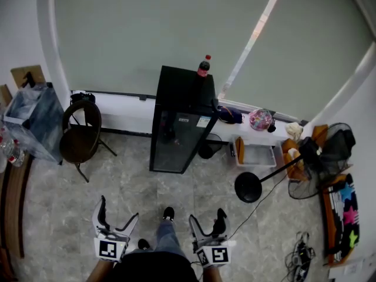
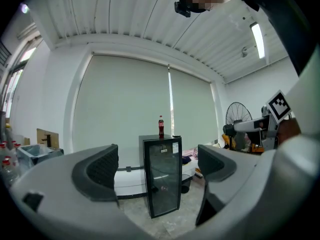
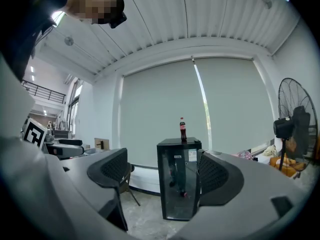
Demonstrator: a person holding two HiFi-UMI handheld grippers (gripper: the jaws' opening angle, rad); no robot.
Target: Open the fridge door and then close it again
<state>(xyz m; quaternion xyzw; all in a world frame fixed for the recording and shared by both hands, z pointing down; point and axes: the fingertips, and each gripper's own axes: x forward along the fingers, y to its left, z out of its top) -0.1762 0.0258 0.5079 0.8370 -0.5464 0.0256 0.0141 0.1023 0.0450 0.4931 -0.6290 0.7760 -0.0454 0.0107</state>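
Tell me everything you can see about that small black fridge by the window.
The fridge is a narrow, upright black cabinet with a dark glass door that looks shut. Two small labels sit near the door's top edge. It stands on the grey tiled floor, in front of a low white ledge under the window blind. A cola bottle with a red cap stands on its top.

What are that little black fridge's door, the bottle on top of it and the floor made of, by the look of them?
Fridge door: dark glass in a black frame, probably; it is glossy and shows things inside.
Bottle: likely clear plastic, dark drink, red cap and label.
Floor: grey mottled stone or tile, faintly shiny; which, unclear.
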